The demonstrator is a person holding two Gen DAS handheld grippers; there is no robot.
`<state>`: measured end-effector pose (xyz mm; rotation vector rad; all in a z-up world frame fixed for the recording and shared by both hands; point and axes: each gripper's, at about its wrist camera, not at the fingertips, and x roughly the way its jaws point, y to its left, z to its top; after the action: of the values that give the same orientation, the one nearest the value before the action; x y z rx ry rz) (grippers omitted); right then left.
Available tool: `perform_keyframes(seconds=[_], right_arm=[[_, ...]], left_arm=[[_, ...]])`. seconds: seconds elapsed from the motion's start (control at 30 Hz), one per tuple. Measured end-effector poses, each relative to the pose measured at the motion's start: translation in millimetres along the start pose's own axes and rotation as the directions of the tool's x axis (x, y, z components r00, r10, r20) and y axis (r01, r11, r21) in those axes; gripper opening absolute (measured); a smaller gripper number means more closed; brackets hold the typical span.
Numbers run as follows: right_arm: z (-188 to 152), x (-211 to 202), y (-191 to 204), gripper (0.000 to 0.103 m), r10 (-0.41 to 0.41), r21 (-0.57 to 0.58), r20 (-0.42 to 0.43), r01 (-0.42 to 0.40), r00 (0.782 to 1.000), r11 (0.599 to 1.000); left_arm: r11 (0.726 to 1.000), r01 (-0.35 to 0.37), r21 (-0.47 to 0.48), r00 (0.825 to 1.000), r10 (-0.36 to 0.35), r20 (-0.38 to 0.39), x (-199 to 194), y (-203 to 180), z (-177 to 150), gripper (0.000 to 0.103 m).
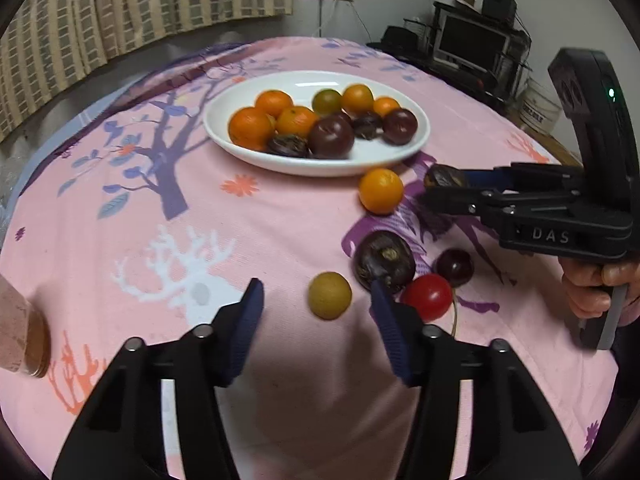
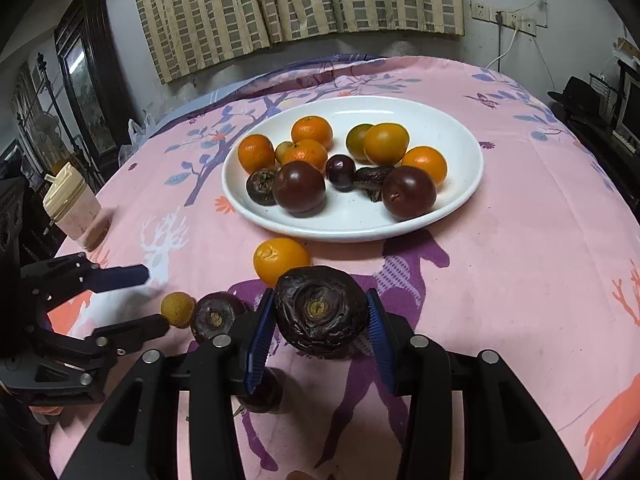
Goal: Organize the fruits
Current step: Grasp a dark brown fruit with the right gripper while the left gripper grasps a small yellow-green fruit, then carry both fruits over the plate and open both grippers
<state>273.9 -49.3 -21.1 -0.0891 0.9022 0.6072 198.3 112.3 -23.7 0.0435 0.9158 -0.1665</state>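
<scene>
A white plate (image 1: 372,160) (image 2: 460,120) holds several oranges and dark fruits. My right gripper (image 2: 320,316) is shut on a dark wrinkled fruit (image 2: 320,312) and holds it above the cloth; it also shows in the left wrist view (image 1: 444,178). My left gripper (image 1: 316,296) is open, with a small yellow-green fruit (image 1: 329,295) (image 2: 177,309) between its fingertips on the cloth. Loose on the cloth lie an orange (image 1: 380,191) (image 2: 280,260), a dark wrinkled fruit (image 1: 385,261) (image 2: 214,316), a red tomato (image 1: 427,296) and a dark cherry (image 1: 455,267).
The table has a pink patterned cloth (image 1: 240,240). A lidded cup with pink drink (image 2: 76,208) stands at the left edge; it shows at the left in the left wrist view (image 1: 20,328). Shelves with a monitor (image 1: 472,44) stand beyond the table.
</scene>
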Motion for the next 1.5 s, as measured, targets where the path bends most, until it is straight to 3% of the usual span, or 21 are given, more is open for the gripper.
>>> perform_keyframes(seconds=[0.27,0.5,0.63,0.73,0.9,1.07,1.37,1.43,1.47,1.5], right_arm=[[-2,-1,5,0.045,0.003,-0.006,-0.002,-0.003,1.0,1.0],[-3,-1,5,0.045,0.003,-0.006,-0.001,-0.003,1.0,1.0],[-4,-4,2,0.045,0.003,-0.002,0.008,-0.003,1.0,1.0],[0,-13,0,0.045,0.012,0.0,0.056,-0.012,0.998,1.0],[21,-21,-6,0.045,0.011,0.018,0.144,-0.014,0.989,1.0],[56,-8,-16,0.045,-0.058,0.047,0.212,0.049,0.975,0.998],[87,35,-41,0.046,-0.09,0.064,0.186,0.079,0.978,0.995],[87,34,-45,0.052,-0.085,0.079,0.186,0.071,0.979,0.994],[86,29,-47,0.052,-0.078,0.09,0.184,0.062,0.98,0.994],[84,23,-46,0.052,-0.068,0.092,0.186,0.051,0.98,0.994]], left_arm=[[1.0,-0.001,0.021,1.0,0.001,-0.018,16,-7,-3,0.049],[0.999,0.005,0.038,0.999,-0.004,-0.032,23,-11,-4,0.028],[0.999,0.001,0.041,1.0,0.0,-0.022,19,-10,-3,0.025],[1.0,0.002,0.007,1.0,-0.002,0.029,3,-3,4,0.025],[0.998,0.022,-0.062,0.991,-0.014,0.131,-19,10,39,0.025],[0.992,0.035,-0.123,0.983,-0.013,0.182,0,17,92,0.025],[0.991,-0.024,-0.134,0.993,0.039,0.114,70,27,152,0.025],[0.986,-0.06,-0.154,0.994,0.074,0.083,76,29,154,0.055],[0.981,-0.079,-0.177,0.992,0.095,0.081,73,31,153,0.088],[0.977,-0.081,-0.195,0.988,0.104,0.11,66,33,149,0.093]])
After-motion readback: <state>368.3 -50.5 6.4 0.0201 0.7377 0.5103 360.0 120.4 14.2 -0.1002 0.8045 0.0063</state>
